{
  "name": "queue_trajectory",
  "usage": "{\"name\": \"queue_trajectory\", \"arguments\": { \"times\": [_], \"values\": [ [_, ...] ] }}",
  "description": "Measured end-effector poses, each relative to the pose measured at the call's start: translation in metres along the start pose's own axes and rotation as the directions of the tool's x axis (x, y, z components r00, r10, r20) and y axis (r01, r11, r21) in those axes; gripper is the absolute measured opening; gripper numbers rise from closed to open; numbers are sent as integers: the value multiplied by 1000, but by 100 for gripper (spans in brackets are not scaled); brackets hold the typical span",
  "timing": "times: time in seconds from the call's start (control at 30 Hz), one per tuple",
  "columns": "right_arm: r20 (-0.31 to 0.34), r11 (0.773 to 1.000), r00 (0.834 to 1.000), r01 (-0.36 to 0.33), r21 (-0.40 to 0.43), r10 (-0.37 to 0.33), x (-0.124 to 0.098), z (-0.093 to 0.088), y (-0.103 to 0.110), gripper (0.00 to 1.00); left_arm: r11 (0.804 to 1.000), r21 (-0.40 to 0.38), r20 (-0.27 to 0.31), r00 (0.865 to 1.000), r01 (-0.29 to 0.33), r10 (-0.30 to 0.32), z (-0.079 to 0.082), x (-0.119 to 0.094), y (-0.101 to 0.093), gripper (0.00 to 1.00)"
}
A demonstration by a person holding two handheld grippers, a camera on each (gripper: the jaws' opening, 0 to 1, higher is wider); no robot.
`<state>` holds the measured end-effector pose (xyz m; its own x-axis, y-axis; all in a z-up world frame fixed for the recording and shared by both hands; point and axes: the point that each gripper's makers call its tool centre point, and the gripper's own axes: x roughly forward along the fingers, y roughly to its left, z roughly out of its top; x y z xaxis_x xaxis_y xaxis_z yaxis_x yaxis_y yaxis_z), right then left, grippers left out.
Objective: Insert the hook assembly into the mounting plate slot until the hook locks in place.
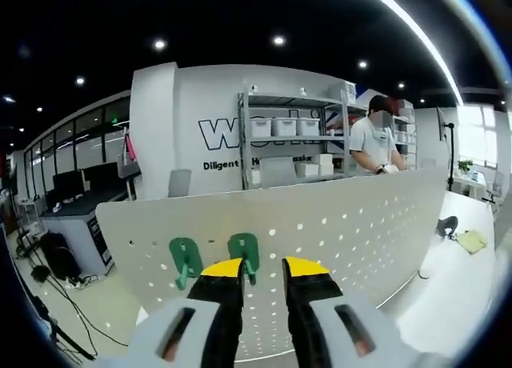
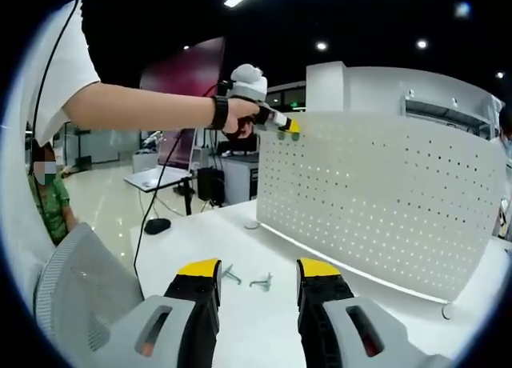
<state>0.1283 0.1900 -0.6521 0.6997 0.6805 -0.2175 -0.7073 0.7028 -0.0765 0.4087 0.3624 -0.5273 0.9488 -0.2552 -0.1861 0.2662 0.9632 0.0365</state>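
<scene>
Two green hooks, one at (image 1: pixel 186 260) and the other at (image 1: pixel 244 250), hang on the white perforated mounting plate (image 1: pixel 336 224) at lower centre of the left gripper view, just above the left gripper (image 1: pixel 262 268), whose jaws are spread with nothing between them. In the right gripper view, two small metal hooks (image 2: pixel 248 280) lie on the white tabletop (image 2: pixel 384 304) at lower centre, between the spread, empty jaws of the right gripper (image 2: pixel 258 268). The plate stands upright at centre right of that view.
</scene>
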Motion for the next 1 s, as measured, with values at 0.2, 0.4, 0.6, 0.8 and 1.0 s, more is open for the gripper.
{"name": "queue_trajectory", "arguments": {
  "times": [0.2, 0.4, 0.6, 0.8, 1.0],
  "values": [
    [-10, 1000, 1000, 2, 0, -2, 0, -2, 3, 38, 1000, 7, 17, 999, 30, -30, 1, -17, -5, 23],
    [-18, 1000, 1000, -8, -1, 8, 3, -1, 9, 37, 998, 6, 29, 998, 58, -58, -1, -35, -9, 25],
    [-14, 1000, 1000, -26, -7, 26, 8, 0, 17, 37, 997, 8, 32, 996, 79, -80, -9, -55, -11, 27],
    [-15, 998, 998, -55, -11, 55, 13, 2, 25, 36, 996, 0, 29, 996, 86, -86, -20, -79, -14, 28],
    [-17, 997, 997, -75, -19, 75, 18, 1, 30, 36, 995, -23, 34, 995, 97, -96, -31, -97, -17, 29]
  ]
}}
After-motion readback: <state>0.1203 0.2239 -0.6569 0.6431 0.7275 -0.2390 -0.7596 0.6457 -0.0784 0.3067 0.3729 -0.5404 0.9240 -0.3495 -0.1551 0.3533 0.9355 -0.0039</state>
